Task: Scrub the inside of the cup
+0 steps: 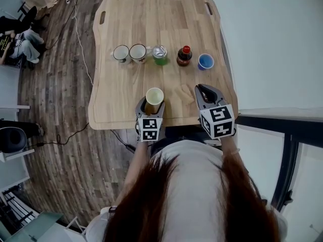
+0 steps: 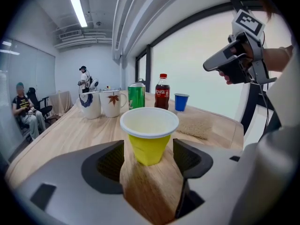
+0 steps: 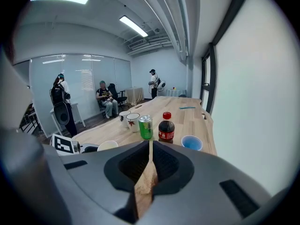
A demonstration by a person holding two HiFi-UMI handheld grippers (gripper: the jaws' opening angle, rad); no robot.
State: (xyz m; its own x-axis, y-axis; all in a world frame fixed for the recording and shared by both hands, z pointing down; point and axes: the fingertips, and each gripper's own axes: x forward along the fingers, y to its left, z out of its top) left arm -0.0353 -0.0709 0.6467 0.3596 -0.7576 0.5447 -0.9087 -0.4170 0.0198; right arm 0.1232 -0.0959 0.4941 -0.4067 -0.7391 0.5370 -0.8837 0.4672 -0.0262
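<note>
A yellow paper cup (image 1: pixel 154 97) with a white inside stands upright near the table's front edge. My left gripper (image 1: pixel 153 105) is open around it; the cup (image 2: pixel 149 136) sits between the two pads (image 2: pixel 110 163) with a gap on each side. A tan scrub sponge (image 1: pixel 182 94) lies flat on the wood just right of the cup, and shows again as the sponge (image 2: pixel 197 126) in the left gripper view. My right gripper (image 1: pixel 201 87) hovers right of the sponge, shut, with nothing seen held. In its own view, my right gripper (image 3: pixel 150 143) has its jaws together, and the cup's rim (image 3: pixel 108 145) shows at lower left.
A row stands across the table's middle: two white mugs (image 1: pixel 121 53) (image 1: pixel 138 52), a green can (image 1: pixel 160 54), a cola bottle (image 1: pixel 184 56) and a blue cup (image 1: pixel 205 61). The wooden table (image 1: pixel 121 105) ends just behind the grippers. People are at the far end of the room.
</note>
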